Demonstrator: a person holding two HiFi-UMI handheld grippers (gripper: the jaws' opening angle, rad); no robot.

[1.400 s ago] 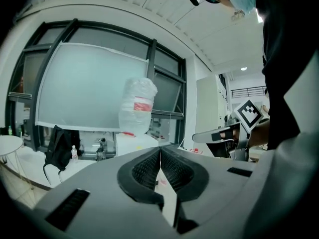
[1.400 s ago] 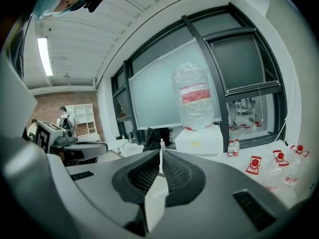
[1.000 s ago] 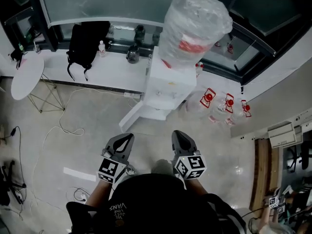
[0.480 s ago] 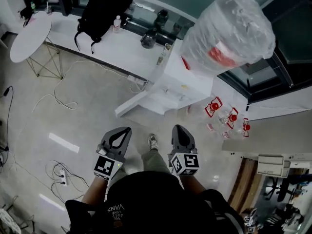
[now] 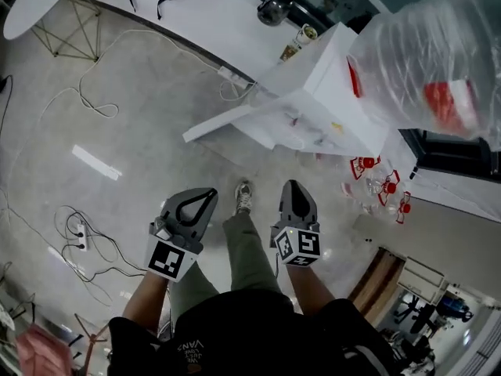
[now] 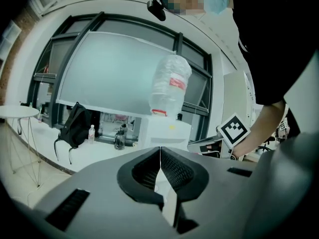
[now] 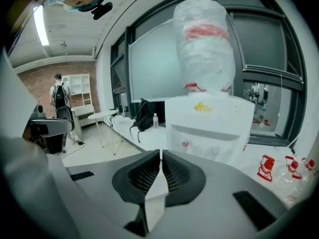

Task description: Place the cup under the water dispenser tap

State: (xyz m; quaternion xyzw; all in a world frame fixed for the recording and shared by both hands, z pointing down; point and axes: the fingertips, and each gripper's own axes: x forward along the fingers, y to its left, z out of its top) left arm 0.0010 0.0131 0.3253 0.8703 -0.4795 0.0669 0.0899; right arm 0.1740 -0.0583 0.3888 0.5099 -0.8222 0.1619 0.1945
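Note:
The white water dispenser (image 5: 329, 92) stands at the upper right of the head view, topped by a plastic-wrapped bottle (image 5: 438, 53). Its two taps (image 7: 185, 143) show in the right gripper view, straight beyond the jaws. A small cup-like thing (image 5: 306, 32) stands on the white ledge beside the dispenser; it is too small to be sure. My left gripper (image 5: 210, 194) and right gripper (image 5: 291, 186) hover over the floor, well short of the dispenser, both shut with nothing held. In the gripper views the left gripper (image 6: 160, 156) and right gripper (image 7: 160, 158) have their jaws pressed together.
A dark kettle (image 5: 275, 8) sits on the ledge (image 5: 196, 14). Cables (image 5: 94, 249) trail over the floor at the left. Red-capped empty bottles (image 5: 383, 186) lie right of the dispenser. A black backpack (image 6: 72, 128) and a round white table (image 6: 17, 112) are further left. A person (image 7: 61, 101) stands far off.
The head view has moved forward and tipped down: the dispenser has slid to the upper right and looks larger. A leg has stepped forward between the grippers. Both grippers stay shut.

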